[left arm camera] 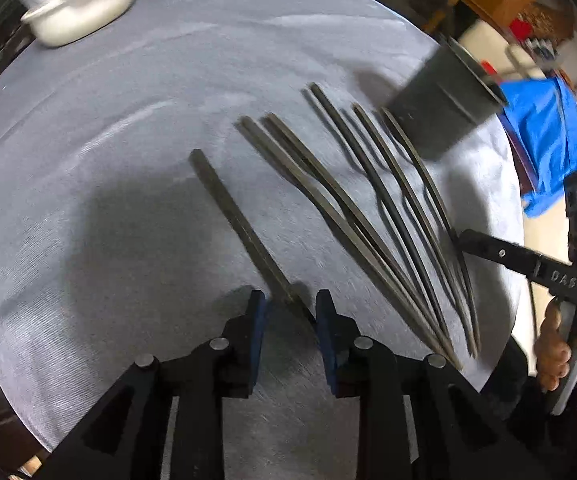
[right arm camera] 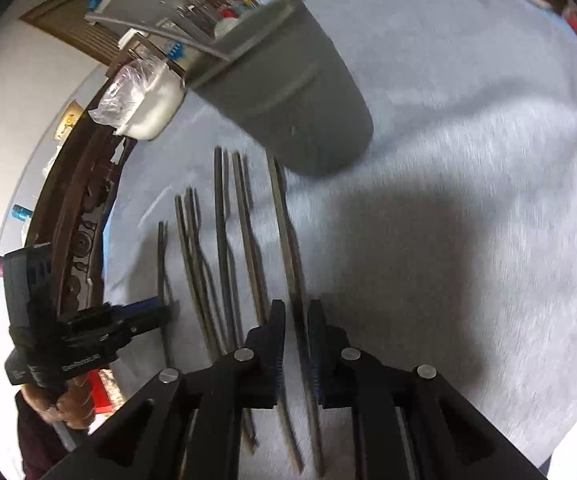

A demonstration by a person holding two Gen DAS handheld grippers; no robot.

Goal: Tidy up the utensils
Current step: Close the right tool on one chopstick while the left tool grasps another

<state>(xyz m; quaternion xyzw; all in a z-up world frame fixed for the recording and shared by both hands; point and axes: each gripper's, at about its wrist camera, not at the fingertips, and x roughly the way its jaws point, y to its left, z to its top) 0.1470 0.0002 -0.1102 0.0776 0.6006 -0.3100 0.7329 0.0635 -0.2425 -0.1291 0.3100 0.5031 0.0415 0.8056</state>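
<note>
Several dark chopsticks (left arm camera: 372, 216) lie fanned out on the grey tablecloth (left arm camera: 128, 152), their far ends near a grey cup (left arm camera: 444, 104). One chopstick (left arm camera: 240, 224) lies apart to the left, and its near end runs between the blue pads of my left gripper (left arm camera: 290, 308), which stands open around it. In the right wrist view, my right gripper (right arm camera: 296, 312) is open astride the rightmost chopstick (right arm camera: 284, 224), with slim gaps at both pads. The grey cup (right arm camera: 288, 92) stands just beyond that chopstick. The other chopsticks (right arm camera: 224, 248) lie to its left.
A white dish covered with plastic film (left arm camera: 84, 4) sits at the table's far edge. A blue cloth (left arm camera: 544, 136) lies off the table's right side. A hand (left arm camera: 556, 344) holds the right gripper's handle. The left gripper (right arm camera: 164, 314) appears at the left of the right wrist view.
</note>
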